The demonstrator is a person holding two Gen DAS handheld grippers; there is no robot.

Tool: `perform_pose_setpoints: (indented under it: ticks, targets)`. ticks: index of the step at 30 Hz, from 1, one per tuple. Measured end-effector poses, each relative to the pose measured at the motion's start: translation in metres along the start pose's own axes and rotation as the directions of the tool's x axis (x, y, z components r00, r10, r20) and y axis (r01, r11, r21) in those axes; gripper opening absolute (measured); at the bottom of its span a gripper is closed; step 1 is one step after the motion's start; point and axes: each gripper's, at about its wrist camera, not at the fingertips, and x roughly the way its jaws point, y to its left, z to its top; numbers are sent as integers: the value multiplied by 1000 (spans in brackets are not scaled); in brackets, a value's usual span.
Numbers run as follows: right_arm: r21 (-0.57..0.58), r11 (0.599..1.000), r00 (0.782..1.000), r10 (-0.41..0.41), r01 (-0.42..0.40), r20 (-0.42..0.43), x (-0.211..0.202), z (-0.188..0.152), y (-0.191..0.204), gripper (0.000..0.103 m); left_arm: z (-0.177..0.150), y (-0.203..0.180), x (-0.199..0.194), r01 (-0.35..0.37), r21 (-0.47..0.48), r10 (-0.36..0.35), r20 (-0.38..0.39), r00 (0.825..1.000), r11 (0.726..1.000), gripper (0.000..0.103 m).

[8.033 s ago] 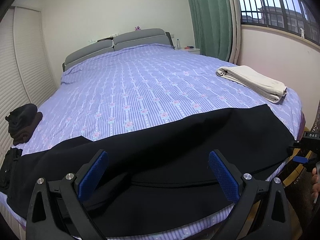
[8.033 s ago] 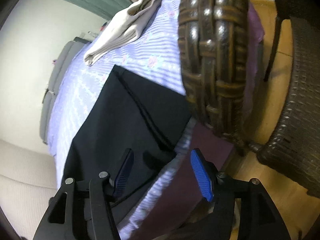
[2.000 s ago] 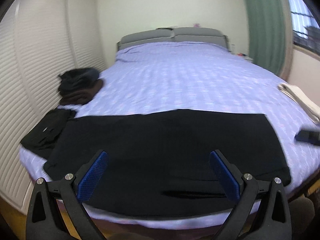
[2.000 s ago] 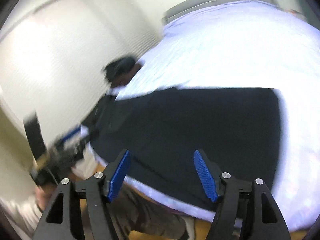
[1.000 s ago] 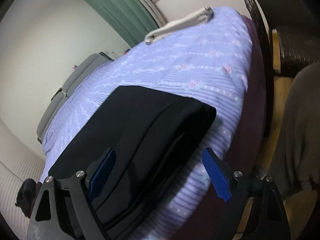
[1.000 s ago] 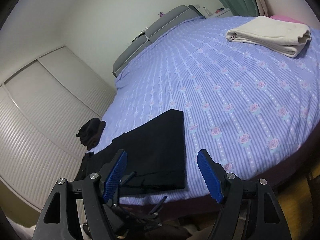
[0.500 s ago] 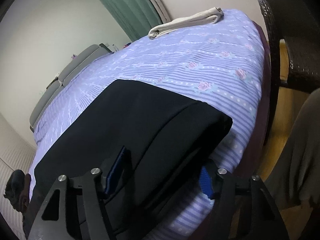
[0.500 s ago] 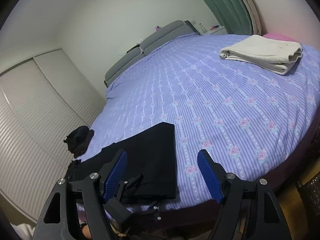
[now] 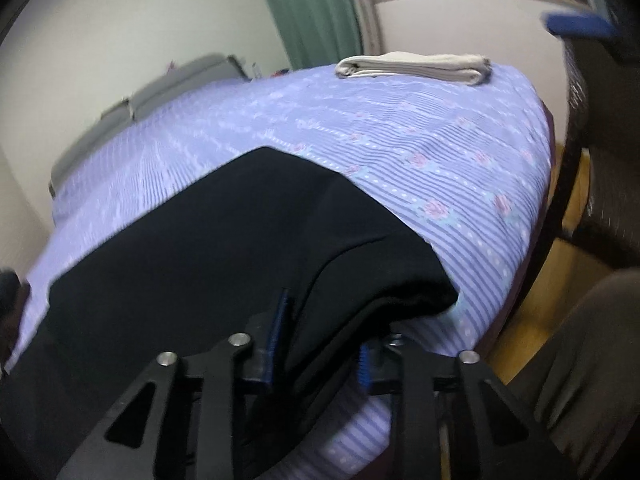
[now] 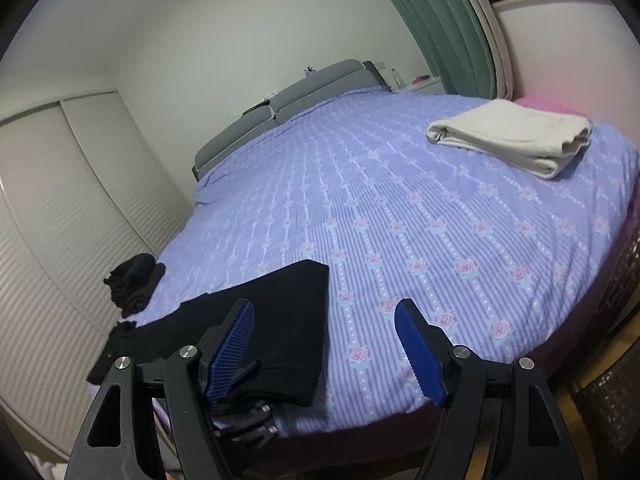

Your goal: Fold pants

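No brand, label or writing can be read anywhere; nearest the lens in the left wrist view, the left gripper (image 9: 320, 344) has just been closing its jaws and now pinches the folded end of the black pants (image 9: 224, 240) between its blue pads, at the near edge of the bed (image 9: 460, 128); the pants lie along that near edge, their folded end toward the middle of it and the rest running off toward the bed's near left corner; in the right wrist view the right gripper (image 10: 324, 344) hangs above the same edge with its jaws standing wide apart and nothing between them; the pants' folded end (image 10: 288, 320) shows behind its left finger, while its right finger is over bare striped sheet; part of the left gripper's dark frame shows just below the pants there; farther off, a small heap of dark clothes (image 10: 134, 284) sits at the bed's left edge beside the slatted wardrobe doors (image 10: 72, 208); a folded cream towel (image 10: 516, 140) lies near the right edge; beyond are the grey headboard (image 10: 296, 96) and the green curtain (image 10: 440, 28); a dark wicker chair (image 9: 600, 160) stands off the bed's right side.
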Motion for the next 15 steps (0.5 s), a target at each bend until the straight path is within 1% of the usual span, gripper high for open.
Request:
perform_pose_setpoints:
  ticks: [1, 3, 5, 7, 11, 15]
  targets:
    - [-8, 1000, 1000, 0, 0, -2, 0, -1, 1, 74, 2, 3, 1, 7, -17, -7, -6, 1000, 1000, 21]
    - [-11, 1000, 1000, 1, -1, -5, 1, -1, 2, 74, 4, 5, 1, 12, -33, -12, -4, 1000, 999, 14]
    - [-6, 1000, 1000, 6, -6, -8, 1, -2, 1, 74, 6, 12, -1, 34, -62, -35, -9, 999, 997, 11]
    - [3, 1000, 1000, 11, -11, -5, 0, -1, -1, 74, 7, 19, -3, 60, -100, -61, -9, 998, 993, 11]
    - [11, 1000, 1000, 15, -15, 1, -2, 1, -2, 74, 13, 32, -14, 74, -151, -72, 17, 997, 986, 10]
    - [11, 1000, 1000, 21, -21, 1, -1, 2, 0, 74, 20, 56, -28, 101, -248, -89, 58, 994, 963, 10]
